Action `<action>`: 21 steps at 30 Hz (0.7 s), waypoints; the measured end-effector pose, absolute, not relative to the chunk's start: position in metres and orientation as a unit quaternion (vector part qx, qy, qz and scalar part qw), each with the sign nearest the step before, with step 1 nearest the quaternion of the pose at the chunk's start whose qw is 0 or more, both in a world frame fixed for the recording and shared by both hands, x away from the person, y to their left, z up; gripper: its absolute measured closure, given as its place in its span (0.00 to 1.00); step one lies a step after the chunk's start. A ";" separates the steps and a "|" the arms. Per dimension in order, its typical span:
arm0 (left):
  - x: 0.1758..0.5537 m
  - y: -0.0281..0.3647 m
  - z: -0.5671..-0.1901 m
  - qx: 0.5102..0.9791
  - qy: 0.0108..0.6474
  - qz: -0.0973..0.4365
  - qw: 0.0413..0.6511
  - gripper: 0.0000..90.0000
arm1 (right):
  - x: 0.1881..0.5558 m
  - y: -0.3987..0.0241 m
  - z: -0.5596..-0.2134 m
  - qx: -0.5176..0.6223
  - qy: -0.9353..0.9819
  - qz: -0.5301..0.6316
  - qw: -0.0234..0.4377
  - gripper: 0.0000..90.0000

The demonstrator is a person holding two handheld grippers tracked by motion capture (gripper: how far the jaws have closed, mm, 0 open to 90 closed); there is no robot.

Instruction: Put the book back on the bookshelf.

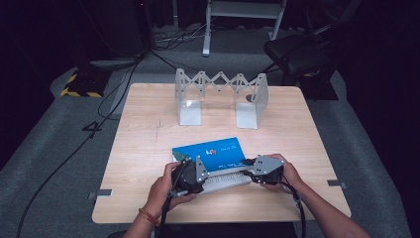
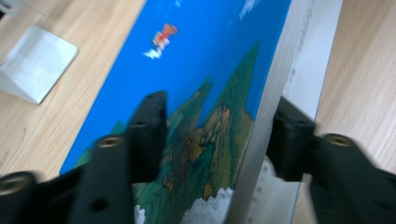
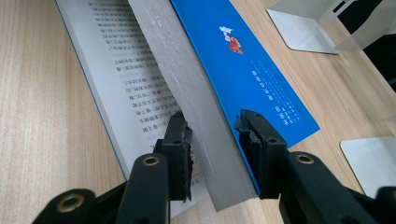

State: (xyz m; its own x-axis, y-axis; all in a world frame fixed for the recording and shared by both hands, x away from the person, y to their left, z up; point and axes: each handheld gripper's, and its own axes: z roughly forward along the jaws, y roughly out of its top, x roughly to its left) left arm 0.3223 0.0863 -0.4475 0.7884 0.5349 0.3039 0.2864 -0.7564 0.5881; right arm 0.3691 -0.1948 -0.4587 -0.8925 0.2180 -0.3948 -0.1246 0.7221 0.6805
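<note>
A book with a blue cover point(image 1: 213, 148) lies on the wooden table point(image 1: 143, 134) near its front edge. Its upper part is raised, baring a printed page point(image 3: 116, 60). My left gripper point(image 1: 193, 167) is at the book's left end. In the left gripper view its jaws point(image 2: 219, 100) straddle the raised block, one pad on the blue cover point(image 2: 196, 60), the other against the grey page edge. My right gripper point(image 1: 247, 163) is at the book's right end. There its jaws point(image 3: 213, 116) are shut on the same block, between the printed page and the blue cover point(image 3: 261, 70).
An extendable metal book rack point(image 1: 220, 82) stands upright at the back middle of the table, with a flat foot plate at each end point(image 1: 189, 113) point(image 1: 246, 116). A black chair point(image 1: 297, 54) and floor cables lie beyond the table.
</note>
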 end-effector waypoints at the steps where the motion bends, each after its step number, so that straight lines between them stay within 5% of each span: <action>1: 0.322 0.088 -0.448 0.908 0.221 0.232 0.269 0.60 | 0.368 -0.194 -0.459 0.025 0.900 0.368 0.232 0.72; 7: 0.328 0.099 -0.452 0.912 0.199 0.215 0.289 0.70 | 0.370 -0.197 -0.464 0.002 0.886 0.396 0.240 0.67; 12: 0.330 0.103 -0.453 0.911 0.199 0.206 0.296 0.69 | 0.385 -0.210 -0.475 0.017 0.878 0.435 0.201 0.69; 21: 0.319 0.083 -0.448 0.904 0.210 0.216 0.304 0.54 | 0.370 -0.197 -0.461 0.008 0.890 0.391 0.236 0.73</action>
State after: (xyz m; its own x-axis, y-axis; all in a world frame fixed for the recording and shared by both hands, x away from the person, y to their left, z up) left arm 0.3194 0.0833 -0.4480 0.8179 0.5118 0.2630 0.2484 -0.7263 0.6409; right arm 0.3698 -0.1970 -0.4608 -0.8883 0.1991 -0.4138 -0.1703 0.6941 0.6994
